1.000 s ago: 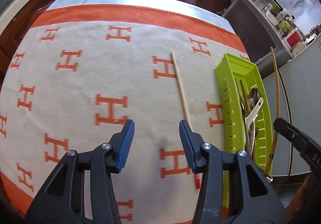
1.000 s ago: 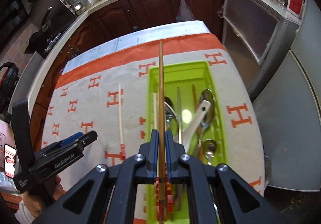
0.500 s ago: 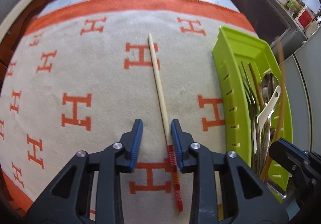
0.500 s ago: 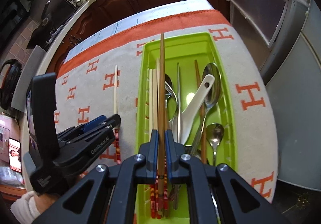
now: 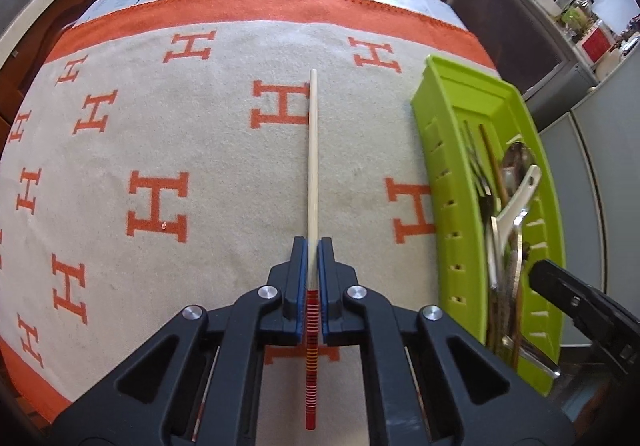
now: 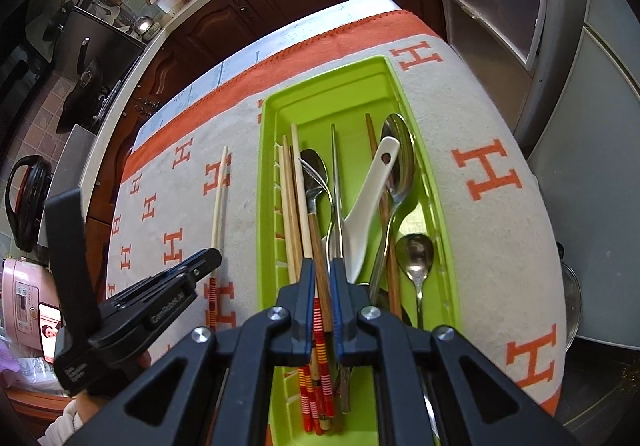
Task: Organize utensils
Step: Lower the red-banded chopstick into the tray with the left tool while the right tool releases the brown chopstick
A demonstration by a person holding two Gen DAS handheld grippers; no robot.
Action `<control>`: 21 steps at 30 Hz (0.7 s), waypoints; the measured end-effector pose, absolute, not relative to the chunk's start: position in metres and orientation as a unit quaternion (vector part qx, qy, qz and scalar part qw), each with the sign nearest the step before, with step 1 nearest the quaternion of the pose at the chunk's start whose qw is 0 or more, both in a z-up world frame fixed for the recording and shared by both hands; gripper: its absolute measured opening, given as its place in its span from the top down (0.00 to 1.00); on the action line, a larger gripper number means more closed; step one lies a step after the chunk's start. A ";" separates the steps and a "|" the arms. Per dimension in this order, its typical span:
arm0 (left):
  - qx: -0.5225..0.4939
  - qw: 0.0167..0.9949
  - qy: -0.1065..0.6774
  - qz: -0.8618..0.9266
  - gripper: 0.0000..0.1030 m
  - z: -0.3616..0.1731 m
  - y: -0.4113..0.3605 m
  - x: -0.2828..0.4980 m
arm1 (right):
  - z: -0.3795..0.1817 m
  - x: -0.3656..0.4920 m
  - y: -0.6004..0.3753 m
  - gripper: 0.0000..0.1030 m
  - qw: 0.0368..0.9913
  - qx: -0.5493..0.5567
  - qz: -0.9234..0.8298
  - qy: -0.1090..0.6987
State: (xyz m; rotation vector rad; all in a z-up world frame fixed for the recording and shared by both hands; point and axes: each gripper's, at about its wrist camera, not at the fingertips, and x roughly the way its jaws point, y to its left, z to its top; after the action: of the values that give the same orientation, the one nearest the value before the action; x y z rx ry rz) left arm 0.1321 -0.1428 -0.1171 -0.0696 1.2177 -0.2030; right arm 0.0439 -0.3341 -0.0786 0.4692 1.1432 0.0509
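Step in hand, as judged: two chopsticks are being handled at once, one being picked up and one being delivered. The left gripper [image 5: 313,246] has just been closing and its jaws now stand together, clamped on the pale chopstick [image 5: 312,166] with the red-striped end, which lies on the blanket-covered worktop [image 5: 200,166] at centre frame of the left wrist view, well left of the green utensil tray [image 5: 440,174]. The right gripper [image 6: 321,270] has its jaws clamped on a dark brown chopstick [image 6: 320,258], held low over the tray's [image 6: 266,186] left side in the right wrist view; whether that stick already rests on the tray contents cannot be told. The next move calls for the right jaws to part so the brown stick drops beside the other chopsticks [image 6: 290,190], then for the left gripper to lift its stick clear of the cloth and carry it rightward over the tray's near wall. Also in the tray: a white ceramic spoon [image 6: 368,198], metal spoons [image 6: 396,166] and a fork [image 6: 316,178]. Obstruction noted: both grippers are bound for the same narrow tray, so the right gripper likely must clear it first; the crowded cutlery leaves little flat room.
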 end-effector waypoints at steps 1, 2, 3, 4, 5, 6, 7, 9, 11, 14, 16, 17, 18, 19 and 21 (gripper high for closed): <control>-0.036 0.815 0.570 -0.101 0.97 -0.113 -0.142 0.129 | -0.078 0.042 -0.334 0.93 0.815 0.221 0.023 0.535; -0.042 0.814 0.569 -0.110 0.97 -0.107 -0.140 0.126 | -0.078 0.040 -0.335 0.93 0.816 0.225 0.023 0.533; -0.048 0.813 0.569 -0.117 0.97 -0.102 -0.140 0.123 | -0.077 0.038 -0.336 0.93 0.816 0.227 0.022 0.531; -0.054 0.811 0.569 -0.125 0.97 -0.096 -0.139 0.120 | -0.076 0.035 -0.336 0.93 0.818 0.228 0.020 0.528; -0.062 0.809 0.570 -0.133 0.97 -0.090 -0.138 0.117 | -0.075 0.033 -0.337 0.93 0.820 0.227 0.016 0.525; -0.068 0.806 0.571 -0.140 0.97 -0.086 -0.138 0.115 | -0.073 0.030 -0.338 0.93 0.823 0.225 0.011 0.522; -0.076 0.803 0.572 -0.150 0.97 -0.080 -0.139 0.112 | -0.072 0.026 -0.339 0.93 0.825 0.224 0.007 0.519; -0.088 0.799 0.572 -0.165 0.97 -0.070 -0.142 0.108 | -0.071 0.021 -0.341 0.93 0.827 0.227 0.003 0.514; -0.102 0.792 0.575 -0.180 0.97 -0.061 -0.147 0.105 | -0.069 0.015 -0.345 0.93 0.828 0.232 -0.002 0.510; -0.112 0.786 0.575 -0.198 0.97 -0.051 -0.164 0.101 | -0.069 0.008 -0.350 0.93 0.830 0.237 -0.014 0.504; -0.111 0.783 0.577 -0.202 0.97 -0.049 -0.177 0.102 | -0.070 0.005 -0.354 0.93 0.829 0.241 -0.020 0.503; -0.111 0.782 0.579 -0.203 0.97 -0.048 -0.182 0.102 | -0.070 0.003 -0.356 0.93 0.829 0.243 -0.023 0.503; -0.110 0.781 0.580 -0.203 0.97 -0.048 -0.189 0.102 | -0.070 0.002 -0.357 0.93 0.829 0.244 -0.025 0.502; -0.107 0.782 0.579 -0.203 0.97 -0.048 -0.195 0.102 | -0.070 0.001 -0.359 0.93 0.829 0.245 -0.027 0.502; -0.097 0.787 0.577 -0.197 0.97 -0.051 -0.204 0.103 | -0.070 0.000 -0.360 0.93 0.829 0.247 -0.029 0.502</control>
State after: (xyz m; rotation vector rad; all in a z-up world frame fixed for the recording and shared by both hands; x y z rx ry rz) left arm 0.1030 -0.2041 -0.0508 -0.2082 1.2433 -0.4249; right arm -0.0003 -0.3603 -0.0703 0.5242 1.0650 -0.0612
